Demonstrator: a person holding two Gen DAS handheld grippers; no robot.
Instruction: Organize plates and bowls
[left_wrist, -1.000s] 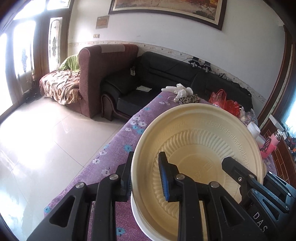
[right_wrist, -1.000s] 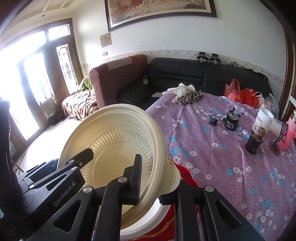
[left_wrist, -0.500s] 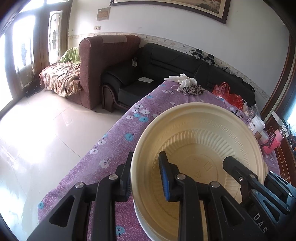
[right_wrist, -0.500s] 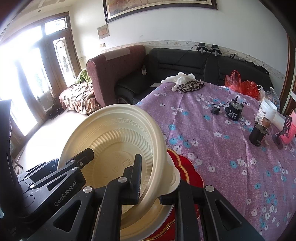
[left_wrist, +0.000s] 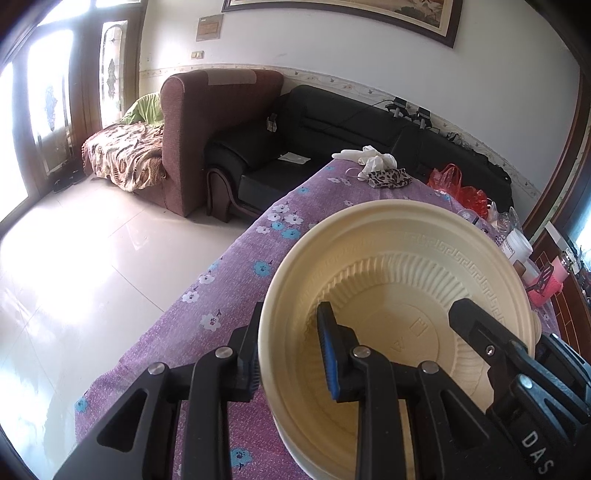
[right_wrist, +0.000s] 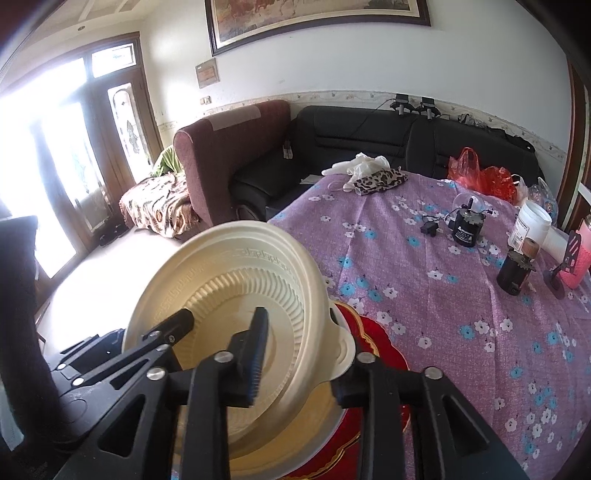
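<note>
A cream ribbed bowl (left_wrist: 399, 280) hangs tilted over the table's near corner. My left gripper (left_wrist: 291, 350) is shut on its left rim, one finger outside the wall and the blue pad inside. In the right wrist view the same bowl (right_wrist: 229, 280) has its right rim between the jaws of my right gripper (right_wrist: 303, 362), which are opening; the blue pad stands off the inner wall. Under the bowl lie a white plate (right_wrist: 295, 454) and a red gold-edged plate (right_wrist: 376, 332).
The table wears a purple flowered cloth (right_wrist: 443, 295). On its far right stand two black jars (right_wrist: 467, 229), a white tub (right_wrist: 532, 225) and a pink bottle (right_wrist: 580, 258). A leopard cloth (right_wrist: 380, 181) lies at the back. The table's left edge drops to a tiled floor (left_wrist: 92, 258).
The right gripper's jaws have spread apart around the bowl's rim. The left gripper keeps its hold, and the bowl has hardly moved.
</note>
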